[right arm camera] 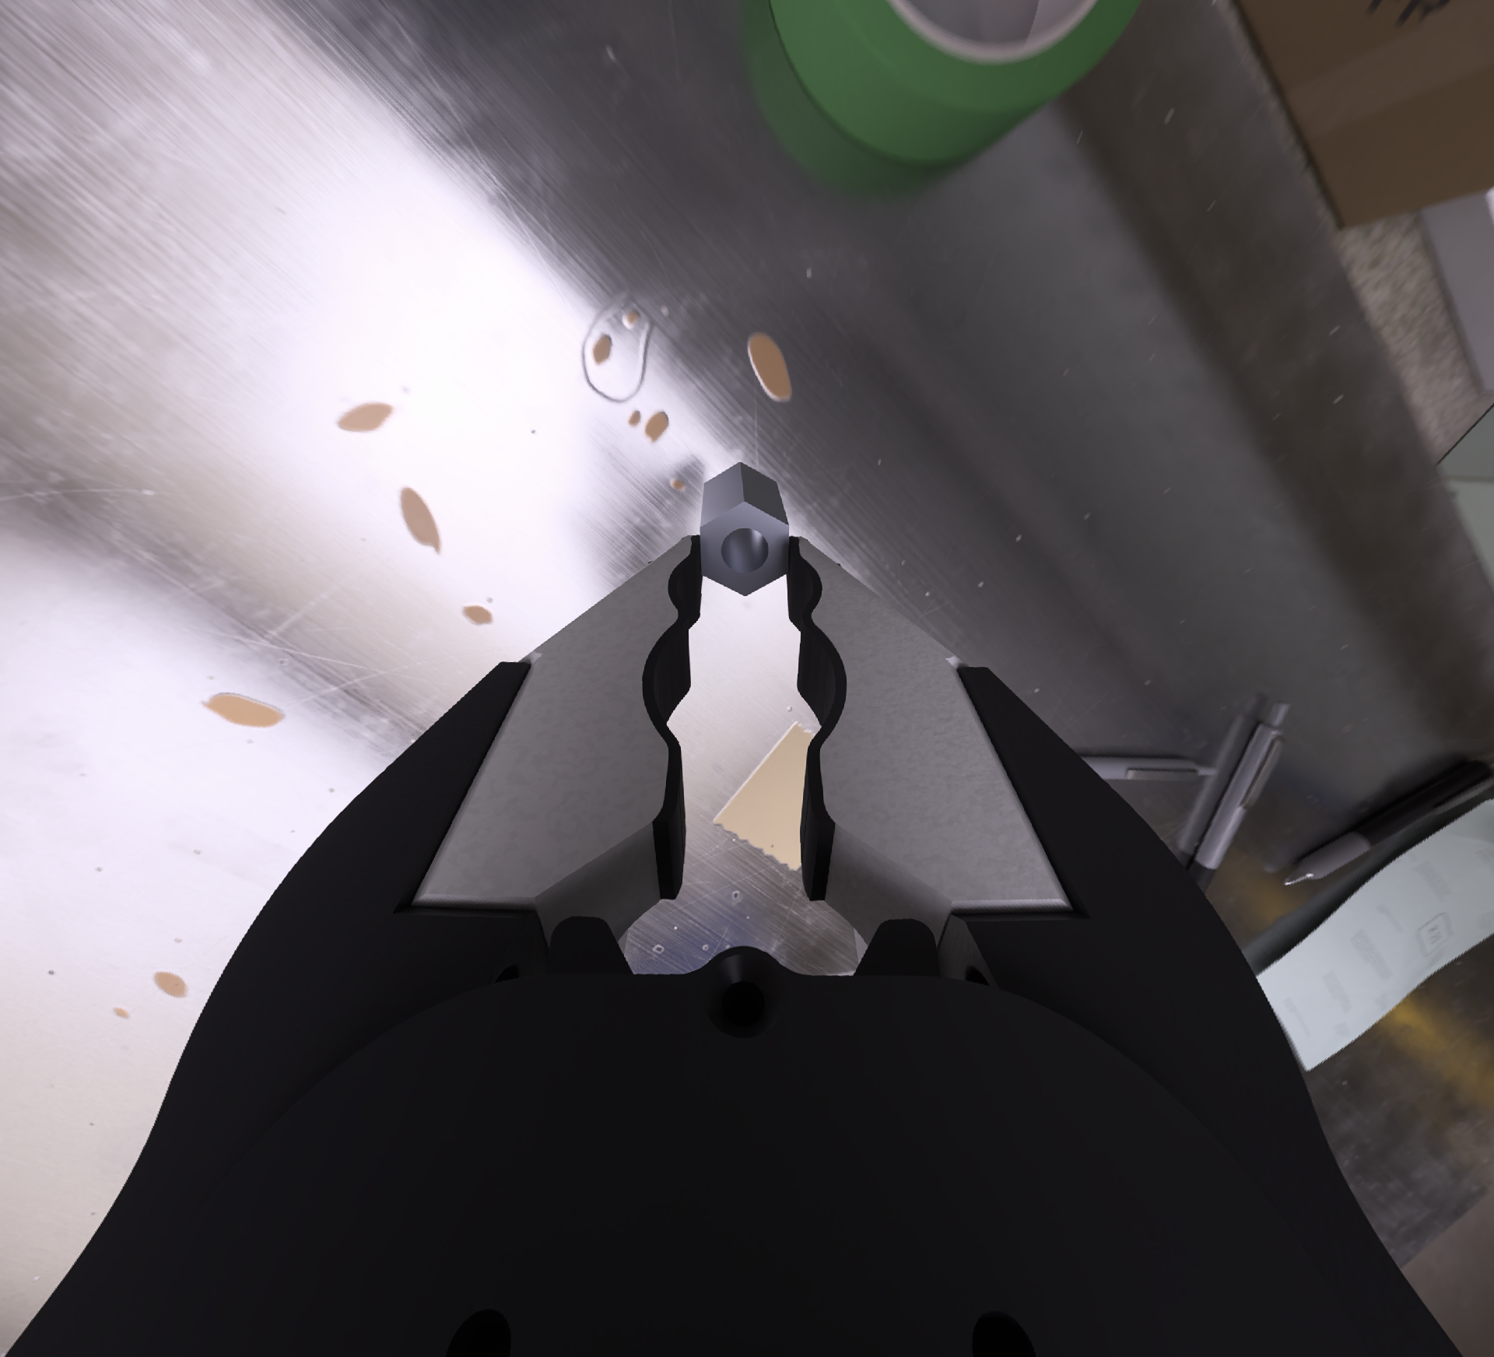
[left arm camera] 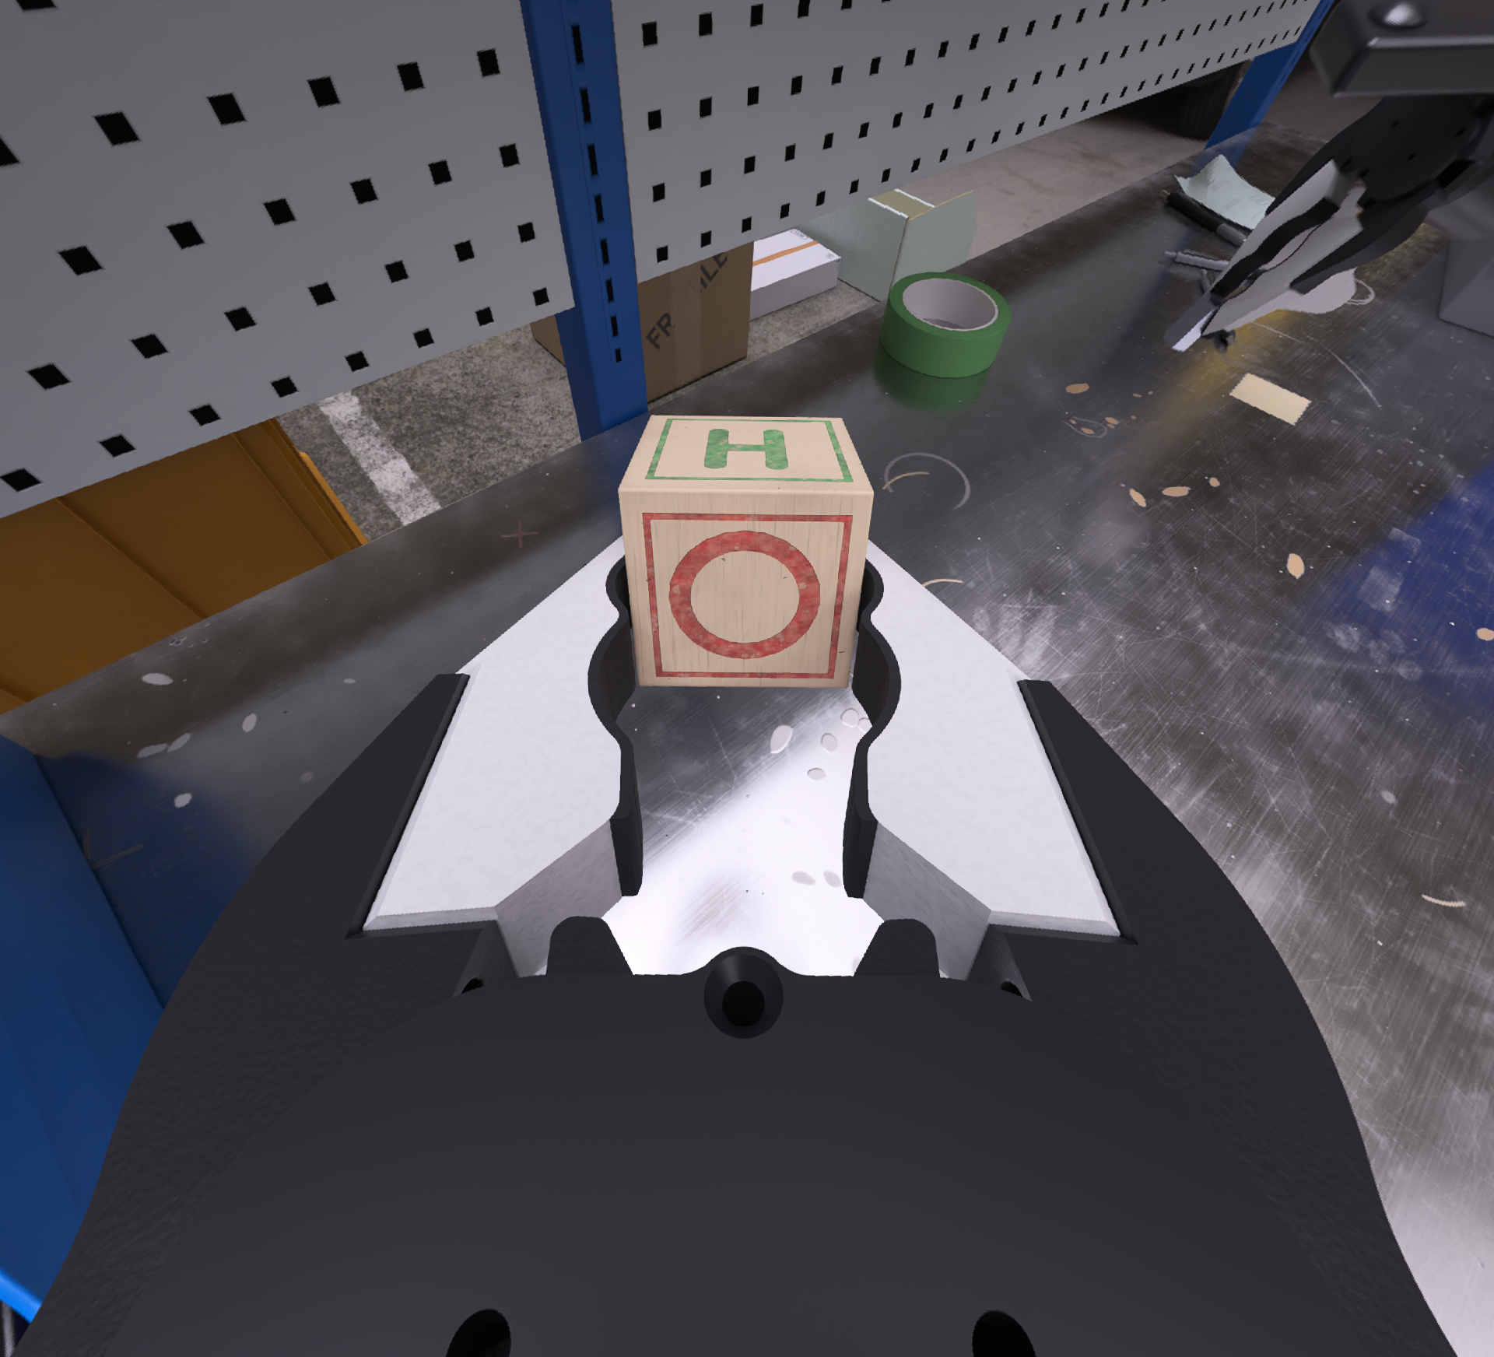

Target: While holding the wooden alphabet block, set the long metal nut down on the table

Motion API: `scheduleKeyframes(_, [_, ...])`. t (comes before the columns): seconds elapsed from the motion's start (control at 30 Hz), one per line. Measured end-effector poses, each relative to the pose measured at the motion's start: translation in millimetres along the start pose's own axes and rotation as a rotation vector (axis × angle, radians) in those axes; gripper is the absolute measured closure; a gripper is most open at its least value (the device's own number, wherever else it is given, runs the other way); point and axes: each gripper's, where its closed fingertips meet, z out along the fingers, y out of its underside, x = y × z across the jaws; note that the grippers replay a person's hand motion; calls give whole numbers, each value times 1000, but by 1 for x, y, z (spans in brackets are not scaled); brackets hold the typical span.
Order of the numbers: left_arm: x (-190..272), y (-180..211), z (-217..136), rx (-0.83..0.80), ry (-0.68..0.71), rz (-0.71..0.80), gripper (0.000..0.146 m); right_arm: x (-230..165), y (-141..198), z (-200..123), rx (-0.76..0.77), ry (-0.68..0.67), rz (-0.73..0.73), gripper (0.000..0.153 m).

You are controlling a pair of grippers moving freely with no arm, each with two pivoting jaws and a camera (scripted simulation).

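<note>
The wooden alphabet block, pale wood with red and green printed faces, sits between the tips of my left gripper, which is shut on it just above the scratched metal table. The long metal nut, a small grey hexagon with a bore, is pinched at the very tips of my right gripper, its end facing the camera, over the table. In the left wrist view the right gripper shows at the far right, pointing steeply down with its tips close to the table.
A green tape roll stands on the table ahead of the right gripper. A beige tape scrap lies under the right fingers. Pens and a paper sheet lie to the right. A pegboard with a blue post backs the table.
</note>
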Motion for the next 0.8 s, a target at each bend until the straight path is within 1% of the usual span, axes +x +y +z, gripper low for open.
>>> scheduleKeyframes(0.1, [0,0,0,0,0,-1,94,4,17,22,-73,-11,25,132])
scheduleKeyframes(0.2, [0,0,0,4,-1,-3,94,5,28,37,-121,-22,29,132])
scheduleKeyframes(0.27, [0,0,0,5,-1,-4,94,5,34,43,-160,-10,18,132])
scheduleKeyframes(0.43, [0,0,0,3,-1,-2,94,6,40,55,-197,-16,23,132])
scheduleKeyframes(0.53, [0,0,0,4,-1,-3,94,8,39,56,-189,-17,35,132])
scheduleKeyframes(0.57, [0,0,0,4,-1,-3,94,9,39,55,-188,-10,36,132])
scheduleKeyframes(0.6, [0,0,0,4,-1,-3,94,9,38,53,-186,-3,35,122])
scheduleKeyframes(0.63, [0,0,0,4,-1,-3,94,9,36,48,-176,-4,32,118])
scheduleKeyframes(0.67, [0,0,0,4,-1,-2,94,8,32,42,-157,-4,32,117])
scheduleKeyframes(0.73, [0,0,0,4,-1,-2,94,9,21,22,-110,38,20,114])
scheduleKeyframes(0.8, [0,0,0,2,-1,-1,94,2,-3,-9,-16,90,-16,112])
